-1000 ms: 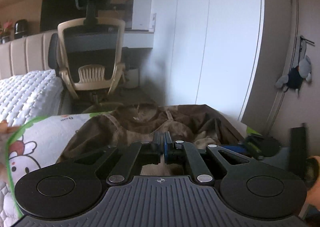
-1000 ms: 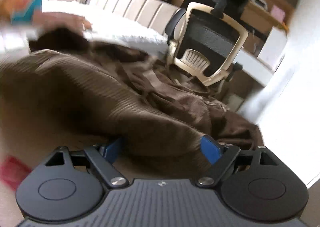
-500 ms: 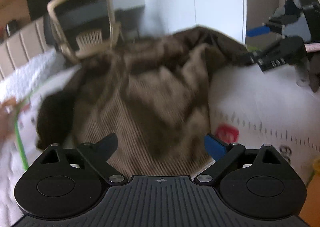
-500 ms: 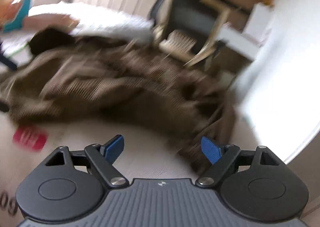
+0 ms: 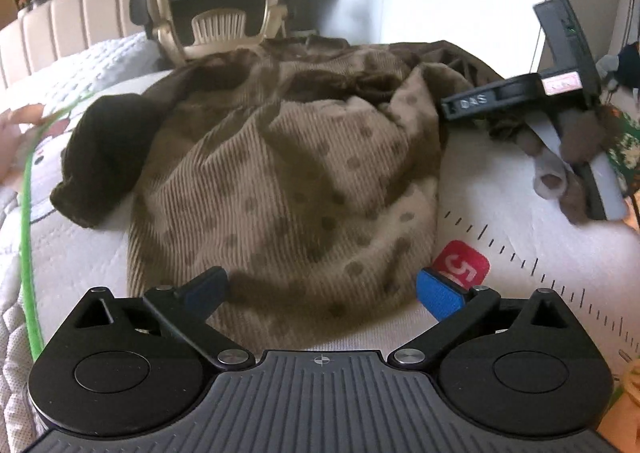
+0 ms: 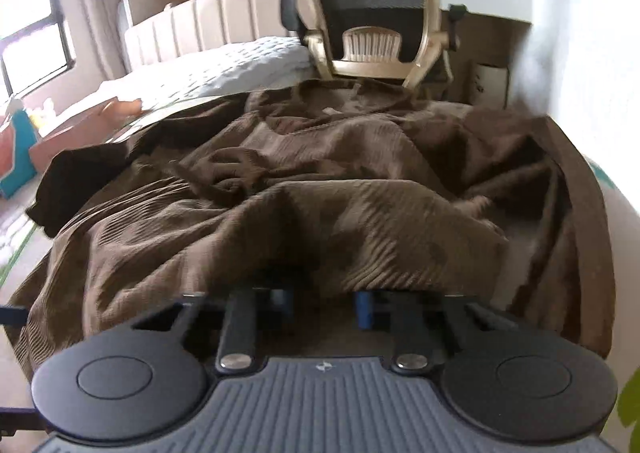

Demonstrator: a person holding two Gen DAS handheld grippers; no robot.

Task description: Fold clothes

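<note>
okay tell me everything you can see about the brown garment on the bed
The brown garment is ribbed, corduroy-like cloth, its lighter dotted side showing, with a dark cuffed sleeve lying to one side. It lies crumpled on the white bed cover. The left tool hovers open at its near hem; the right tool sits under a fold.

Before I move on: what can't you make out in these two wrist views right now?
- Right gripper fingertips: right wrist view, brown garment drapes over them; grip unclear.
- Garment's far edge: left wrist view, bunched folds hide it.
- Right gripper in left view: blurred, tips hidden by cloth.
</note>
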